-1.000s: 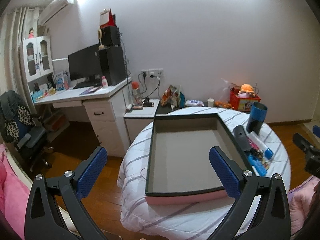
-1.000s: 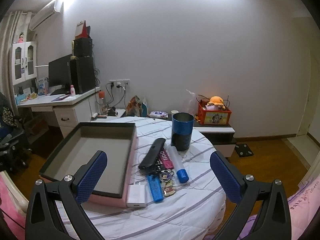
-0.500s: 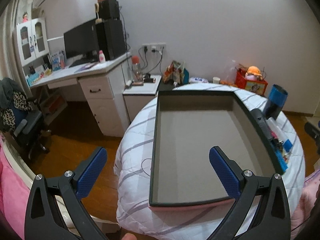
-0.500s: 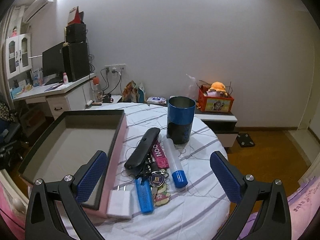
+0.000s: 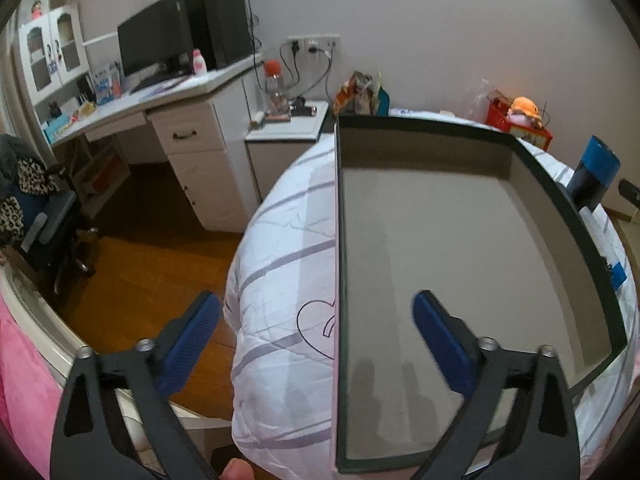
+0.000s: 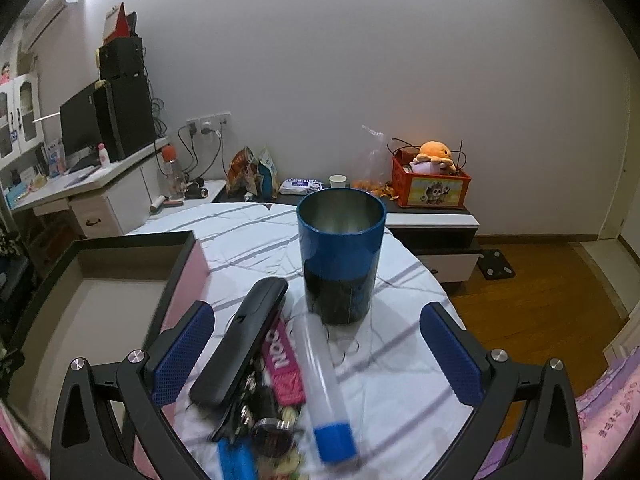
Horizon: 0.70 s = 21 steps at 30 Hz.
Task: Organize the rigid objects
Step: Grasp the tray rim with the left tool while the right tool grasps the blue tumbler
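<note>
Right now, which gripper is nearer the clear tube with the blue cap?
Right. The right gripper frames the tube, jaws open. The left gripper straddles the tray's left wall, across from the tube.

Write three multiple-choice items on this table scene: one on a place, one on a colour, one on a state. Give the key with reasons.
1. Where does the cup stand?
A. inside the tray
B. on the cloth, right of the tray
C. on the floor

2. What colour is the cap of the clear tube?
A. blue
B. red
C. yellow

3. What does the tray hold?
A. the black case
B. the cup
C. nothing

Key:
1 B: it stands upright on the striped cloth, outside the tray's wall.
2 A: the tube's near end is blue.
3 C: its grey floor lies bare; the black case lies outside.
</note>
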Each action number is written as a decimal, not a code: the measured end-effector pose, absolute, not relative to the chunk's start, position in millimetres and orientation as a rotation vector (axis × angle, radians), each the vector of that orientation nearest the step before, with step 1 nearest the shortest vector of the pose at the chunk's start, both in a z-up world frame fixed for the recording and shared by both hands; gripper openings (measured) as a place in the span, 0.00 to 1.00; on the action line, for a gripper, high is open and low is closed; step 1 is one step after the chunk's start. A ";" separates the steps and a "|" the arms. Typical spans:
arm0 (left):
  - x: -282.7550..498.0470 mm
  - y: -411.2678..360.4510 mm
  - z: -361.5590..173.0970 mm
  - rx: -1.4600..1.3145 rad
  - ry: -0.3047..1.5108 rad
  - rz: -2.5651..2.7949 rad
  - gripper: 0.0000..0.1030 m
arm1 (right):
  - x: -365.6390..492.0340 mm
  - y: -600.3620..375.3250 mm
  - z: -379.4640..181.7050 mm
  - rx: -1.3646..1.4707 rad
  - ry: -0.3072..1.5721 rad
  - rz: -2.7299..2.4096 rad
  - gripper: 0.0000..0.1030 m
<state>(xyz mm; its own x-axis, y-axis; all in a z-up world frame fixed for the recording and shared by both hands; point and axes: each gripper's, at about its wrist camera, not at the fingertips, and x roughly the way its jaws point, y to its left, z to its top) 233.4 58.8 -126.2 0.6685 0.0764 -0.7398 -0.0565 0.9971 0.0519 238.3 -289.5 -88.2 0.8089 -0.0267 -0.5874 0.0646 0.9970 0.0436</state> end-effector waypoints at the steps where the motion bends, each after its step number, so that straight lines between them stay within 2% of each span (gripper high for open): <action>1: 236.2 60.4 -129.2 0.018 0.851 0.073 0.82 | 245.8 -291.6 -90.5 0.066 0.632 -0.046 1.00; 7: 246.3 61.3 -142.1 0.014 0.903 0.049 0.54 | 278.0 -308.1 -103.0 0.098 0.665 -0.043 1.00; 12: 252.6 58.9 -149.3 0.008 0.946 0.014 0.24 | 293.5 -318.4 -108.9 0.121 0.670 -0.061 1.00; 17: 255.2 48.3 -148.9 0.007 0.945 -0.035 0.25 | 301.0 -322.0 -111.0 0.133 0.669 -0.045 0.99; 20: 256.9 39.8 -149.7 0.048 0.945 -0.003 0.25 | 304.0 -323.3 -112.0 0.124 0.672 -0.043 0.89; 21: 257.1 41.0 -148.9 0.039 0.946 -0.005 0.25 | 306.4 -324.5 -113.2 0.125 0.684 -0.039 0.79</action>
